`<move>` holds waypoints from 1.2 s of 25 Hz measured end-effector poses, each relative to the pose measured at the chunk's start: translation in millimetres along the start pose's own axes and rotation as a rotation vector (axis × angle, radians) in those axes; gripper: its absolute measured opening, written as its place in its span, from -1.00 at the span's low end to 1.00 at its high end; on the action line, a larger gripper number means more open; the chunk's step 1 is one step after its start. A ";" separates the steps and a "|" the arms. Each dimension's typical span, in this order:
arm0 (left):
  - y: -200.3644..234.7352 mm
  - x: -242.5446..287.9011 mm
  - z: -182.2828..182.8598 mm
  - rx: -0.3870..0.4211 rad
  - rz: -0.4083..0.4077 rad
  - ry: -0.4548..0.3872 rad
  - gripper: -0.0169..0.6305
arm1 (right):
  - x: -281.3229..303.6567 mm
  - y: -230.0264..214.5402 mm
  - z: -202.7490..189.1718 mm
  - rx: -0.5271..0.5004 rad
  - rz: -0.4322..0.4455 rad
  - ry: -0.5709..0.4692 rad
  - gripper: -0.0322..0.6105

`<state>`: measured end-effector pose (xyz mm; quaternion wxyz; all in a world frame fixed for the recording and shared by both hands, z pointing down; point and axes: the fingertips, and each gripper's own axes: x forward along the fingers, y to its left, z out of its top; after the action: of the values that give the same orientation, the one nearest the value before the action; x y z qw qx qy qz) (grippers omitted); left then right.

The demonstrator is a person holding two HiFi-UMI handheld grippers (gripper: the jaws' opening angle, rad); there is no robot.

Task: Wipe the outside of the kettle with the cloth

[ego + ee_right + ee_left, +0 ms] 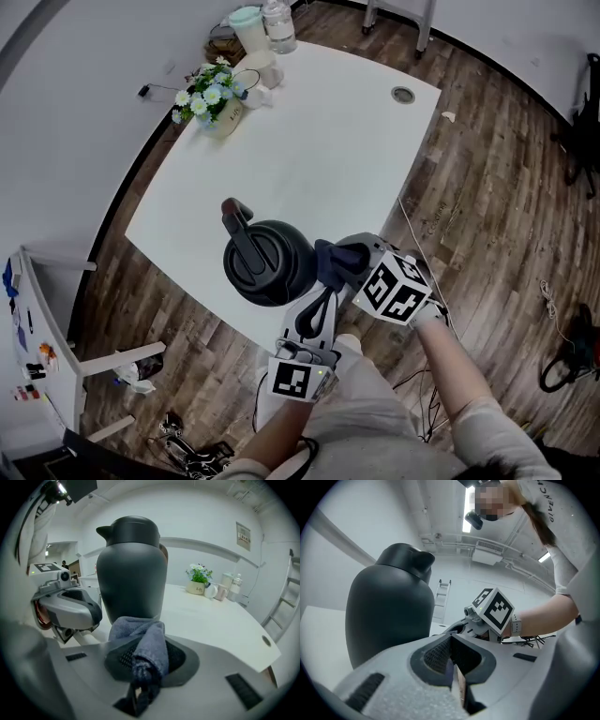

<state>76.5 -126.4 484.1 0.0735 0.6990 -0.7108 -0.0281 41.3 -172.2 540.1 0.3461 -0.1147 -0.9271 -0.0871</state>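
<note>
- Kettle (267,262): dark, matte, with its lid on. It stands upright close to the near edge of the white desk (309,159), handle towards the far side in the head view. The right gripper view shows its spout at upper left (132,569).
- Cloth (143,644): blue-grey and bunched, it rises out of the jaws in front of the kettle's lower body. In the head view it lies just beside the kettle's side (330,264); contact cannot be confirmed.
- Right gripper (140,667): jaws clenched on the cloth. In the head view it sits beside the kettle (345,267).
- Left gripper (451,656): jaws pressed together with nothing between them. The kettle (389,606) stands ahead and to the left of them, apart from the jaws. In the head view this gripper (321,302) lies just below the kettle, near the desk edge.
- Far desk corner: a pot of flowers (214,98), a white mug (258,70), a pale lidded cup (248,28) and a clear bottle (278,23).
- Cable grommet (403,94): set in the desk near its far right edge.
- Wooden floor (487,187): surrounds the desk.
</note>
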 end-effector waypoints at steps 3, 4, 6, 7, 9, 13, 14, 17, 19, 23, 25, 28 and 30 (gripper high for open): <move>3.5 3.6 2.1 0.003 0.020 -0.005 -0.92 | -10.1 -11.9 8.4 -0.050 0.015 -0.048 -0.69; 3.3 6.2 4.9 0.001 0.025 -0.011 -0.92 | -18.4 -19.9 17.4 -0.081 0.013 -0.076 -0.69; -1.9 13.7 12.8 -0.023 0.024 -0.021 -0.92 | -38.8 -35.7 44.3 -0.160 0.007 -0.136 -0.69; -6.0 17.8 16.7 -0.035 0.019 -0.024 -0.92 | -49.4 -42.3 60.5 -0.210 0.000 -0.161 -0.69; -14.1 26.9 26.3 -0.038 0.003 -0.035 -0.92 | -69.3 -52.6 95.4 -0.316 -0.017 -0.197 -0.69; -26.4 44.1 51.0 -0.025 -0.039 -0.060 -0.92 | -85.8 -57.9 155.0 -0.437 0.038 -0.264 -0.69; -28.7 46.6 56.1 -0.029 -0.050 -0.066 -0.92 | -81.2 -57.8 162.2 -0.449 0.066 -0.270 -0.69; -35.5 48.7 61.4 -0.027 -0.076 -0.065 -0.92 | -54.0 -59.7 164.3 -0.458 0.140 -0.259 -0.69; -36.1 47.0 56.4 -0.009 -0.080 -0.045 -0.92 | -34.4 -60.5 157.4 -0.439 0.196 -0.256 -0.69; -29.8 45.1 41.0 -0.014 -0.071 -0.021 -0.92 | -5.8 -68.0 141.9 -0.358 0.309 -0.272 -0.69; -27.6 44.4 35.8 -0.008 -0.067 -0.015 -0.92 | 6.3 -71.2 129.2 -0.369 0.333 -0.221 -0.69; -21.0 44.3 31.7 -0.008 -0.048 -0.012 -0.92 | 23.4 -69.9 109.7 -0.414 0.345 -0.129 -0.69; -19.3 45.5 30.0 -0.002 -0.054 -0.010 -0.92 | 33.8 -65.7 97.2 -0.402 0.356 -0.088 -0.69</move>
<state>90.8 -174.1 454.6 0.0697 0.7175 -0.6922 -0.0344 -61.9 -206.6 484.7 0.2855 -0.3458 -0.8706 -0.2023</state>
